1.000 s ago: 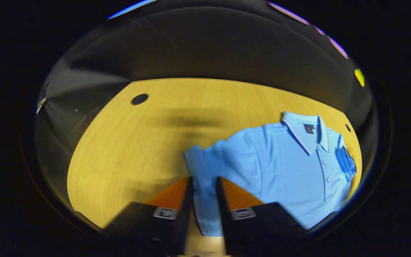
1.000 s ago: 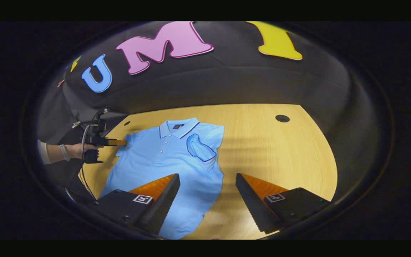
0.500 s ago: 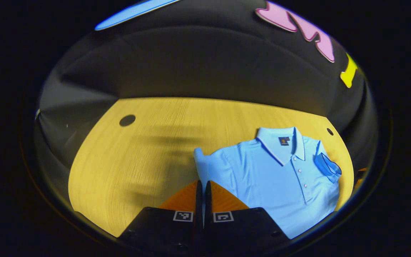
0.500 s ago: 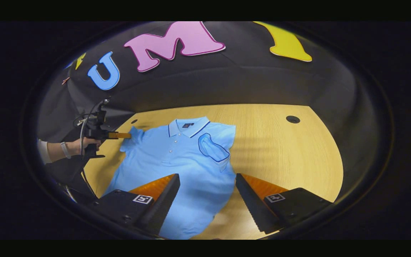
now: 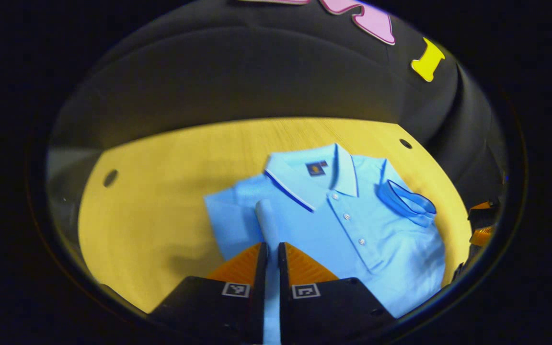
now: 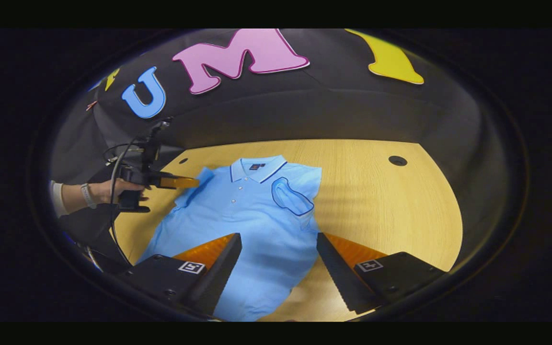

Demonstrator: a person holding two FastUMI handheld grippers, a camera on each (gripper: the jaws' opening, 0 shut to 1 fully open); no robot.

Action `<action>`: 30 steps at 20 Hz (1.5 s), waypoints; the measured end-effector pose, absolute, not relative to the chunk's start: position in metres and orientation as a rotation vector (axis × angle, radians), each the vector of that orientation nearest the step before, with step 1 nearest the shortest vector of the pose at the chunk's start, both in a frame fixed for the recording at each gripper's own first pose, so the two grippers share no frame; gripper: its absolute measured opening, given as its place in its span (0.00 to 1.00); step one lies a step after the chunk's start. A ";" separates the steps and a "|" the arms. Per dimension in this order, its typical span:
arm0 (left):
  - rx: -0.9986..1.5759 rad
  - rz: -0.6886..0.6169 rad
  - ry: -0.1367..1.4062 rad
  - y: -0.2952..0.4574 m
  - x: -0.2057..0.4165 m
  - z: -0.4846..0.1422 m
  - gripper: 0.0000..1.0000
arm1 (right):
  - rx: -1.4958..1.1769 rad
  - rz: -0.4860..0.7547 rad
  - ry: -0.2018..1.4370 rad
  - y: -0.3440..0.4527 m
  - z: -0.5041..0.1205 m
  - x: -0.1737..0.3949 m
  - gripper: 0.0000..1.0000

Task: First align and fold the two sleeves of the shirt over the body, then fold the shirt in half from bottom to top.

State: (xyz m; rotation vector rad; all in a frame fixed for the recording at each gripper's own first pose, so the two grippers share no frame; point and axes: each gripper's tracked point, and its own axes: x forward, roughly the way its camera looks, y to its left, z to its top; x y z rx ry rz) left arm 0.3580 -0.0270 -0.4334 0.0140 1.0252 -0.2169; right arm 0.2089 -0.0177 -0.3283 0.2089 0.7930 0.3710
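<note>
A light blue polo shirt [image 5: 352,225] [image 6: 247,211] lies face up on the wooden table [image 5: 151,201], collar toward the far wall. One sleeve [image 6: 290,196] [image 5: 408,203] lies folded over the chest. My left gripper [image 5: 271,249] is shut on the other sleeve [image 5: 269,225], lifted and carried over the shirt's shoulder; in the right gripper view that gripper [image 6: 194,182] is held by a hand [image 6: 113,191] at the shirt's left shoulder. My right gripper [image 6: 278,239] hangs open above the shirt's lower body, its fingers apart with nothing between them.
Two round cable holes [image 6: 397,160] [image 6: 183,161] sit near the table's far corners. Bare wood [image 6: 391,206] stretches to the right of the shirt. A cable [image 6: 118,163] hangs from the left gripper.
My left gripper closed on the sleeve, then lifted it and swung it in over the shirt's shoulder. The right gripper stayed open and drifted slightly.
</note>
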 end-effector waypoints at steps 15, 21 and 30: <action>-0.226 -0.124 0.974 -0.013 0.164 -0.321 0.96 | 0.316 0.545 0.889 -0.016 -0.337 0.132 0.98; -0.300 -0.125 1.130 -0.005 0.041 -0.356 0.96 | 0.355 0.492 0.966 -0.018 -0.353 0.063 0.98; -0.373 -0.228 1.222 -0.015 -0.028 -0.386 0.96 | 0.497 0.337 1.087 -0.010 -0.381 -0.026 0.98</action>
